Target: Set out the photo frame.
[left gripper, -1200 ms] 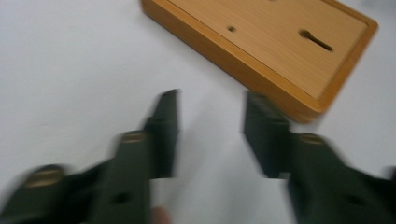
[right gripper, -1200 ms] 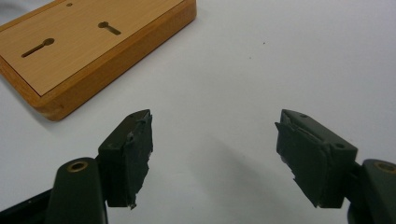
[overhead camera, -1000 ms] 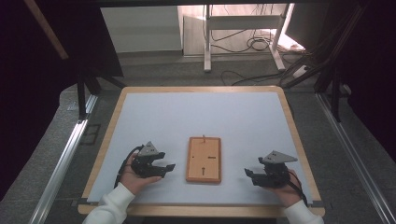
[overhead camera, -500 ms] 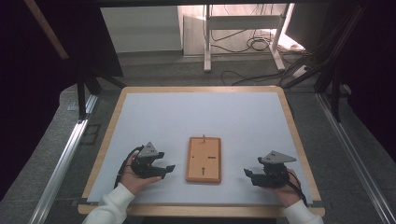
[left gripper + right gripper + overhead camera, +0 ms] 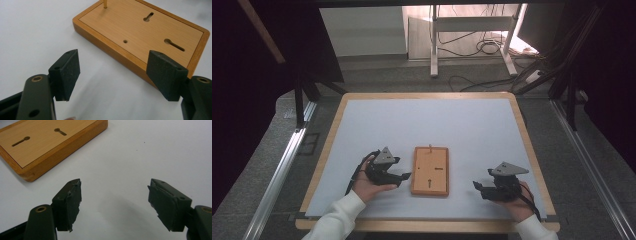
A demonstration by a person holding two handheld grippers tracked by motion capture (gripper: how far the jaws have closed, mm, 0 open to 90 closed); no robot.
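A flat wooden board (image 5: 430, 170) lies on the white sheet (image 5: 427, 125) that covers the bench (image 5: 328, 145), towards the near edge and roughly midway between the person's two hands. It is a rectangular slab with rounded corners and a darker raised rim around a paler inset face. In the left gripper view the board (image 5: 140, 37) shows two keyhole-shaped slots, a small round hole, and a thin brass-coloured pin (image 5: 105, 3) standing upright near one short end; in the high view that pin is at the far end of the board.

The left gripper (image 5: 404, 176) sits just beside the board's left long edge, held low over the sheet in the person's left hand (image 5: 364, 184), its tips aimed at the board. Its jaws have just been opening and now stand wide apart with nothing between them; in its own view the left gripper (image 5: 113, 75) has bare white sheet in the gap, and the right-hand pad overlaps the board's near rim in the picture, though I cannot tell whether it touches.

The right gripper (image 5: 476, 186) is held in the right hand (image 5: 518, 205) on the other side, a little apart from the board's right edge and nearer the bench's front rim, pointing towards the board. Its jaws are likewise spread, with nothing in them. From the right gripper (image 5: 113, 202) view, the board's corner (image 5: 50, 143) lies off to the upper left, clear of both pads, whose rubber faces look frayed at the edges.
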